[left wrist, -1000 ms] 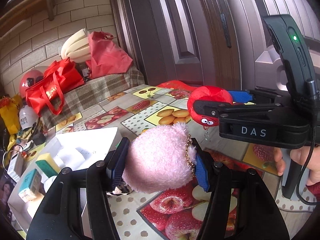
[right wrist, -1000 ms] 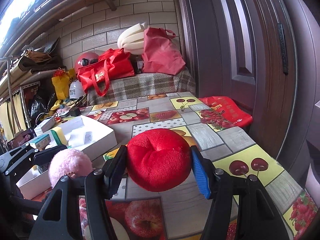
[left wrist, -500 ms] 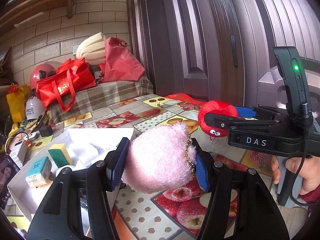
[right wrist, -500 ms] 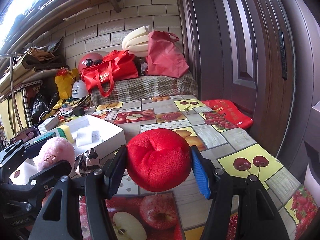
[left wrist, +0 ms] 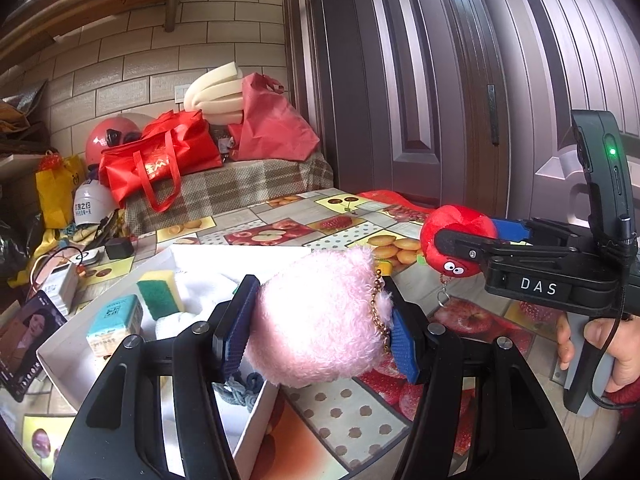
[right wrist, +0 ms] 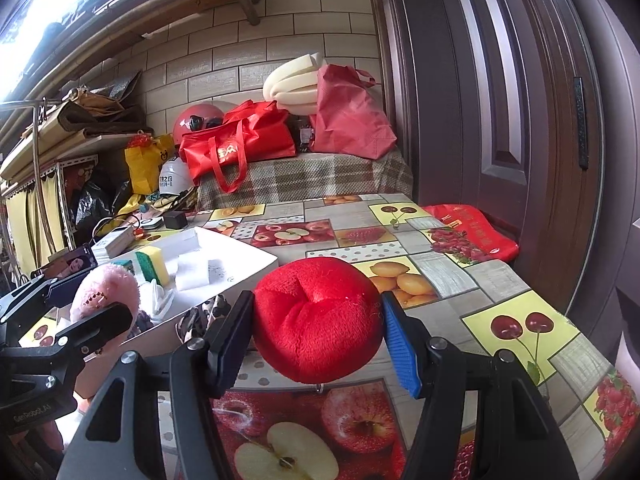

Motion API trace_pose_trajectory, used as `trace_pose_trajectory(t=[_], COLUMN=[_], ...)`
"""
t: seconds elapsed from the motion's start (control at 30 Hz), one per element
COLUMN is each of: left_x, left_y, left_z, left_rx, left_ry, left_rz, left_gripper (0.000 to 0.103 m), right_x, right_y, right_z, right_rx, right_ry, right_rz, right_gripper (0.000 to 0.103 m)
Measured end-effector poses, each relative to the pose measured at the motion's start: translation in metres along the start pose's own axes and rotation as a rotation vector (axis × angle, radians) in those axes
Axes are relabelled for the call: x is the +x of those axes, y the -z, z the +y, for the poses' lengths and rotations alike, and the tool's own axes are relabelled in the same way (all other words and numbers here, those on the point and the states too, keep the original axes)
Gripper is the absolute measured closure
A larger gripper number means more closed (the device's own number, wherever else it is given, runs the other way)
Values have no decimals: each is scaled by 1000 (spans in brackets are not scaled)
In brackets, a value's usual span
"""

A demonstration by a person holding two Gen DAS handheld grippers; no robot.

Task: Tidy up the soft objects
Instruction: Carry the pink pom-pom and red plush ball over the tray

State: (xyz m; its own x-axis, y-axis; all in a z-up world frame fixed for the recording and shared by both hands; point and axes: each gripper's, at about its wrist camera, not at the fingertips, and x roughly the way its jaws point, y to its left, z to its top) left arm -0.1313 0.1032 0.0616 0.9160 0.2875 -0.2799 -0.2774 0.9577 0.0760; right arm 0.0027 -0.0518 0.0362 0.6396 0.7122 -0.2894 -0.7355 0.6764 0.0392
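The left gripper [left wrist: 316,328] holds a fluffy pink plush ball [left wrist: 316,320] with a gold bead chain; its jaws are closed against both sides of the plush. The pink plush is off the tabletop [left wrist: 340,412], at the near right corner of the shallow white cardboard box [left wrist: 256,420].

The right gripper [right wrist: 316,340] holds a round red plush toy [right wrist: 316,320]; its jaws press on both flanks of the toy. In the left wrist view the red plush shows cartoon eyes and a hanging metal keyring, and it is raised above the tabletop, to the right of the pink plush and well apart from the box. A hand [left wrist: 612,352] grips the right gripper handle at the right edge of that view.

Inside the box lie a yellow-and-green sponge [left wrist: 158,294], a small teal-and-white carton [left wrist: 114,324] and white folded cloth [left wrist: 172,320]. A blue-grey knitted item [left wrist: 240,390] sits at the near box corner below the left jaws.

The tabletop carries a fruit-print oilcloth. Behind it, a plaid-covered surface [right wrist: 304,180] supports a red tote bag [right wrist: 240,148].
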Motion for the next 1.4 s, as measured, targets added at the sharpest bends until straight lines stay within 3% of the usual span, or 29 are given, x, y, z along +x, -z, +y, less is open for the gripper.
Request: trace_pose_trajectory(t=[1.4], left_x=[-5], left_y=[16], left_z=[103], left_rx=[-167], left_ry=[-256], left_rz=[12], left_gripper=[43], right_x=[11], right_y=[5], right_z=[68], right_rx=[-136], right_ry=[-107], right_rz=[29], right_gripper=[41])
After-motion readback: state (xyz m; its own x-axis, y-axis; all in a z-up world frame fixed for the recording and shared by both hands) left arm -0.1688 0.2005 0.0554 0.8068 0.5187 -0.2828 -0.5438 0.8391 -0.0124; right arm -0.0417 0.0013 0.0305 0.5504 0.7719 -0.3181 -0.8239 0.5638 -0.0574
